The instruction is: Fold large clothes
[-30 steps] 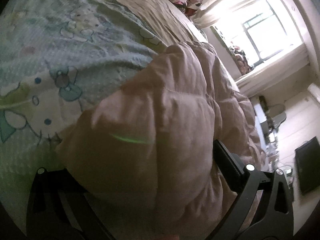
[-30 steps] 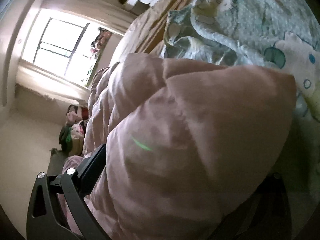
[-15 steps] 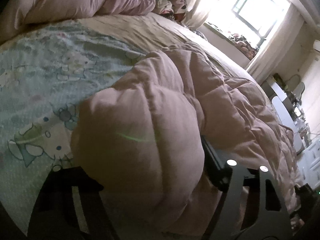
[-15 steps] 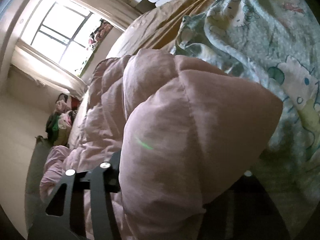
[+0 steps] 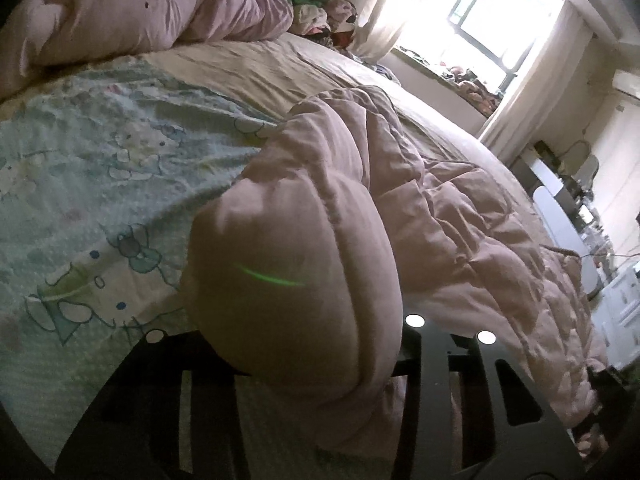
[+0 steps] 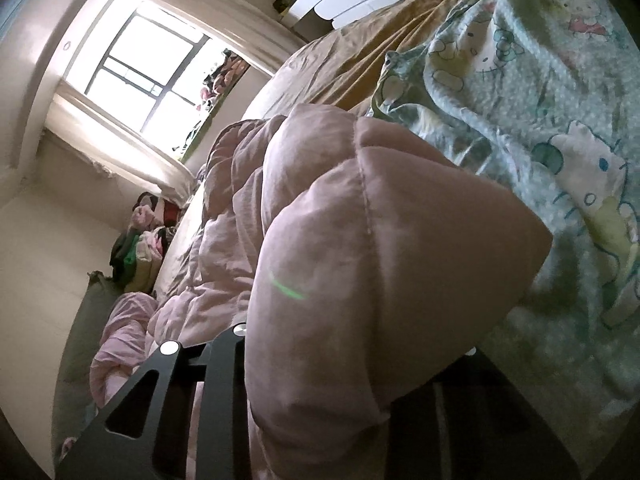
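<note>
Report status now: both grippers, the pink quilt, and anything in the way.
Left gripper and right gripper both closing on corners of pink quilt. Quilt bunched on cartoon-print sheet. Nothing blocking.

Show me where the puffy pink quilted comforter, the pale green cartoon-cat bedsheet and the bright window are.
Puffy pink quilted comforter [image 5: 296, 280]: left wrist view, on the bulging corner between the fingers.
Pale green cartoon-cat bedsheet [image 5: 100, 184]: left wrist view, flat printed area.
Bright window [image 6: 136, 68]: right wrist view, on the panes.
</note>
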Available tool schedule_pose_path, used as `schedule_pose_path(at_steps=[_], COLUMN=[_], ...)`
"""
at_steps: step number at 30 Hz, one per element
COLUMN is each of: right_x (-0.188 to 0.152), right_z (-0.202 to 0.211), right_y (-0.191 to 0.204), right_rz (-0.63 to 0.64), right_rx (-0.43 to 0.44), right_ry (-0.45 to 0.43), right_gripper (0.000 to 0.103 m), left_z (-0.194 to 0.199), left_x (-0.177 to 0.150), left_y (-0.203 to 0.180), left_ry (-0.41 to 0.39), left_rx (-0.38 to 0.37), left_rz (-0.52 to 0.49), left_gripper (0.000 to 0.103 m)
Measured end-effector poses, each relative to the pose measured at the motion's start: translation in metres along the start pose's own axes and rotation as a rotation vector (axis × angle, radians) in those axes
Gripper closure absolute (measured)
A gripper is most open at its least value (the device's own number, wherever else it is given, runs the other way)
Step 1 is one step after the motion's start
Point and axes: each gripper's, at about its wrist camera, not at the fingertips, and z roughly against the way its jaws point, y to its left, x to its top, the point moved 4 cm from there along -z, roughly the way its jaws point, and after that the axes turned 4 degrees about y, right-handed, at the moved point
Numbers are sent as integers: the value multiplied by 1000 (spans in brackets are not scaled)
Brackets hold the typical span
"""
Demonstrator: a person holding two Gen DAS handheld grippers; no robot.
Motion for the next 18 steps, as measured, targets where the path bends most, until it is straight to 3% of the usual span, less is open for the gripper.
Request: schedule_pose_path(at_steps=[9, 18], right_x=[-23, -72], right_z=[42, 126], right_y=[-20, -51], right_rz=[-7, -15], right_rx=[-5, -12], right_ry=[36, 89], right_gripper=[77, 77], left_z=[31, 104], left_x=[-15, -69], left_y=[15, 47], left_ry=[35, 67], left_rx=[-26, -43], left_rz=[-14, -66], left_gripper=[72, 72])
